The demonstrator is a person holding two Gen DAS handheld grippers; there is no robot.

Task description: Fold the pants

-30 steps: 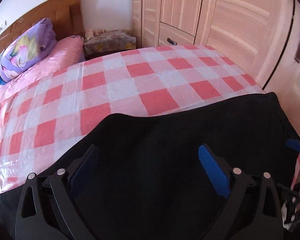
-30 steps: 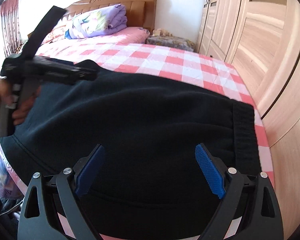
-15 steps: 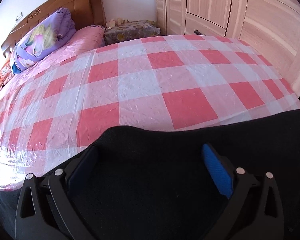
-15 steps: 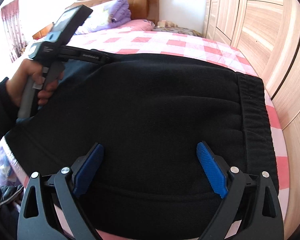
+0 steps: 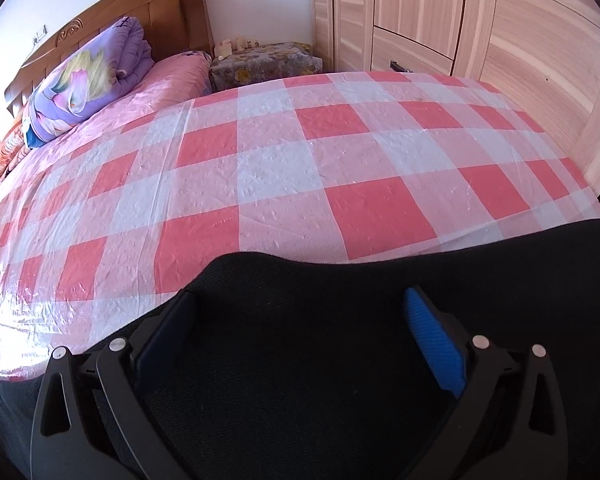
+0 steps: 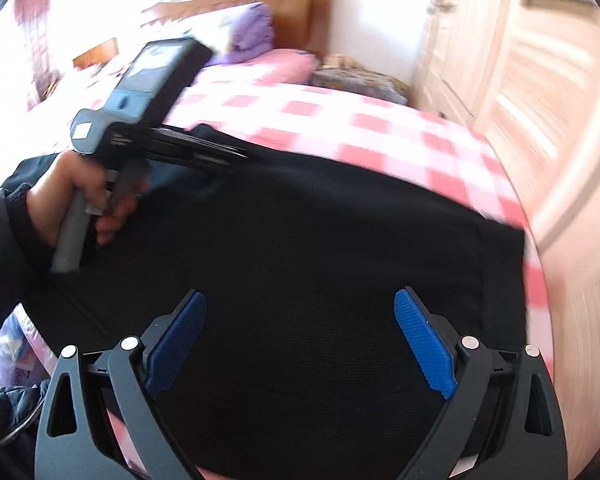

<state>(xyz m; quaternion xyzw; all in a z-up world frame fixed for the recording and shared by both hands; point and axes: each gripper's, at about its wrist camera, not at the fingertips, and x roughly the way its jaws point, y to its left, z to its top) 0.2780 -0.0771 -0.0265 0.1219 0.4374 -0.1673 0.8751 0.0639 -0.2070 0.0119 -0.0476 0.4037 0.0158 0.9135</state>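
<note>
1. The left gripper (image 5: 300, 336) has its blue-padded fingers (image 5: 436, 348) spread wide, hovering over the black pants (image 5: 340, 360) and pinching nothing.
2. The right gripper (image 6: 300, 344) is likewise spread apart above the same dark cloth, its pads (image 6: 424, 344) clear of any fold.
3. In the right wrist view, a hand (image 6: 80, 196) grips the handle of the left gripper, whose fingers reach over the far edge of the pants.
4. The pants lie flat across the near end of the bed, on a red-and-white checked cover (image 5: 300, 168).
5. Farther off sit a purple folded quilt (image 5: 88, 88), a wooden headboard (image 5: 172, 12) and a light wooden wardrobe (image 5: 480, 20).
</note>
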